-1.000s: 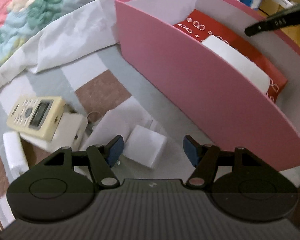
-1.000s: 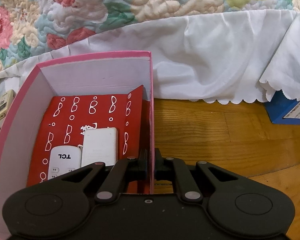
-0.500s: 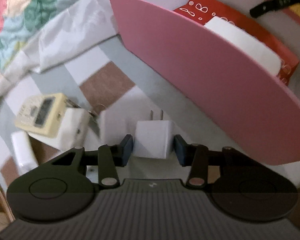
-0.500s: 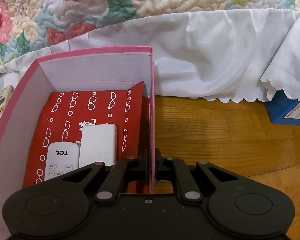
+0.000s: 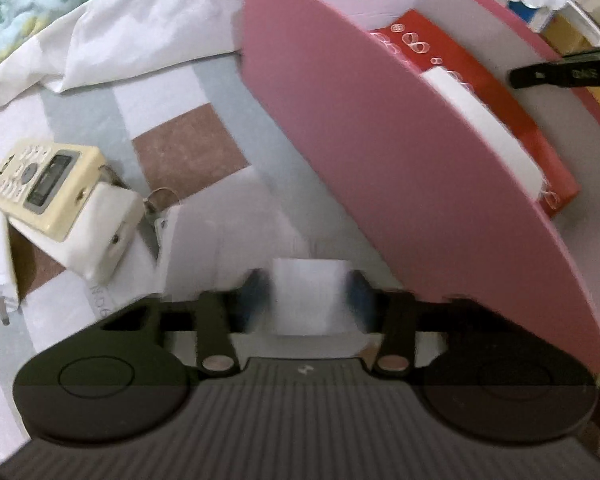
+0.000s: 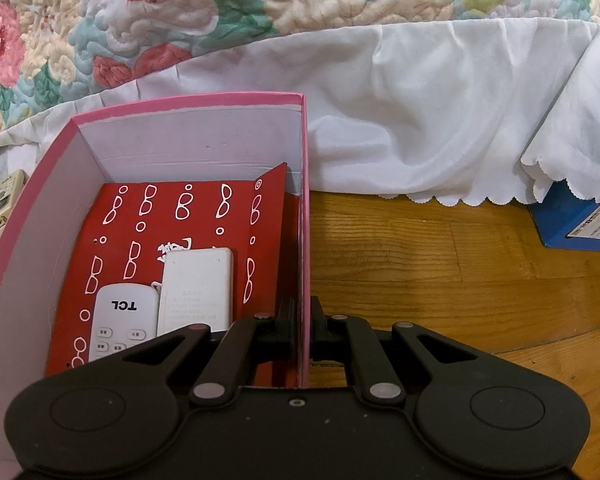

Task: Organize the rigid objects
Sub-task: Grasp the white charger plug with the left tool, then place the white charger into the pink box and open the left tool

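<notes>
My left gripper [image 5: 306, 300] is clamped on a white charger block [image 5: 305, 294], which sits squarely between its 2 blue pads [image 5: 252, 296] just outside the pink box [image 5: 380, 152], above the checked cloth [image 5: 188, 152]. My right gripper [image 6: 302, 322] is pinched tight on the box's right wall, 1 finger inside and 1 outside. In the box, a white remote [image 6: 124, 324] and a white flat pack [image 6: 198, 288] lie side by side on a red folder [image 6: 172, 220].

Wooden floor [image 6: 440, 264], floral quilt [image 6: 220, 8], white bedskirt [image 6: 420, 120]

Inside one pink box [image 6: 306, 208]: one red envelope [image 6: 188, 216], one TCL remote [image 6: 124, 316], one white power bank [image 6: 198, 288]; outside it, one beige remote [image 5: 44, 184]
</notes>
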Demonstrator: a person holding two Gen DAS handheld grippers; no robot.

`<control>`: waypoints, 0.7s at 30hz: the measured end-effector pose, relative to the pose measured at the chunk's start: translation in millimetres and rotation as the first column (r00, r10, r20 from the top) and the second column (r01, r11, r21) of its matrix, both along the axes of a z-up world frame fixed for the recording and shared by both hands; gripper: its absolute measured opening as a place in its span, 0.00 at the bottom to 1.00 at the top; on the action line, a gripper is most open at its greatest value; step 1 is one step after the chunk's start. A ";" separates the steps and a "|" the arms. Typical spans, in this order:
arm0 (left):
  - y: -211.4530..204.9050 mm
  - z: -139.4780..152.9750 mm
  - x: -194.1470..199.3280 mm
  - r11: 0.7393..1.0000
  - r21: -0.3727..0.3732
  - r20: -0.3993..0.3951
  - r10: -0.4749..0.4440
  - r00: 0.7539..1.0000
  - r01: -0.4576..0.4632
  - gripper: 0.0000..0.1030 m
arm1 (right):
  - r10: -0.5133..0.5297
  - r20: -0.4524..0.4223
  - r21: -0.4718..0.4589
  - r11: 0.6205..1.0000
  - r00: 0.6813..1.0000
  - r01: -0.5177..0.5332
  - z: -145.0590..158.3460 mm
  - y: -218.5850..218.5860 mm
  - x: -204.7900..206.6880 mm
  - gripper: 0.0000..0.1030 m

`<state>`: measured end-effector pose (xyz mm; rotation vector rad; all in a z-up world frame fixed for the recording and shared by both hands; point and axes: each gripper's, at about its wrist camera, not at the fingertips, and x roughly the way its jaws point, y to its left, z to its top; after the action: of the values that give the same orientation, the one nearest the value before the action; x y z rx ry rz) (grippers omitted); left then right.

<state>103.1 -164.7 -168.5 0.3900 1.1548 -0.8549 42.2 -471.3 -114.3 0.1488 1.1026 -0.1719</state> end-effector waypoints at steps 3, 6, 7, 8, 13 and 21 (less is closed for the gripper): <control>2.8 4.8 -3.9 0.999 0.037 -0.021 0.027 0.999 -0.026 0.40 | 0.005 0.000 -0.005 1.000 1.000 -0.005 -0.3 0.3 0.3 0.10; 9.8 22.4 -6.8 0.998 0.006 -0.019 0.068 0.997 -0.068 0.40 | 0.004 -0.005 -0.006 1.000 1.000 -0.004 -2.0 0.4 1.0 0.10; 10.7 31.4 -8.4 0.997 -0.009 -0.014 0.074 0.997 -0.074 0.40 | 0.006 -0.005 -0.007 1.000 1.000 -0.006 -2.1 0.9 1.1 0.10; 12.1 41.8 -10.0 0.997 -0.027 -0.010 0.077 0.997 -0.077 0.40 | 0.006 -0.005 -0.007 1.000 1.000 -0.006 -2.0 1.1 1.1 0.10; 21.0 92.5 -15.3 0.986 -0.130 -0.028 0.098 0.995 -0.101 0.40 | 0.004 -0.003 -0.005 1.000 1.000 -0.004 -1.2 1.3 1.3 0.10; 1.2 154.5 -26.4 0.980 -0.191 -0.021 0.053 0.998 -0.056 0.40 | -0.025 0.008 0.007 1.000 1.000 0.025 4.9 -0.6 1.4 0.08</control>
<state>76.7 -163.5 -14.0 0.1923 1.0819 -0.9134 43.6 -471.9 -109.4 0.1700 1.0937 -0.1899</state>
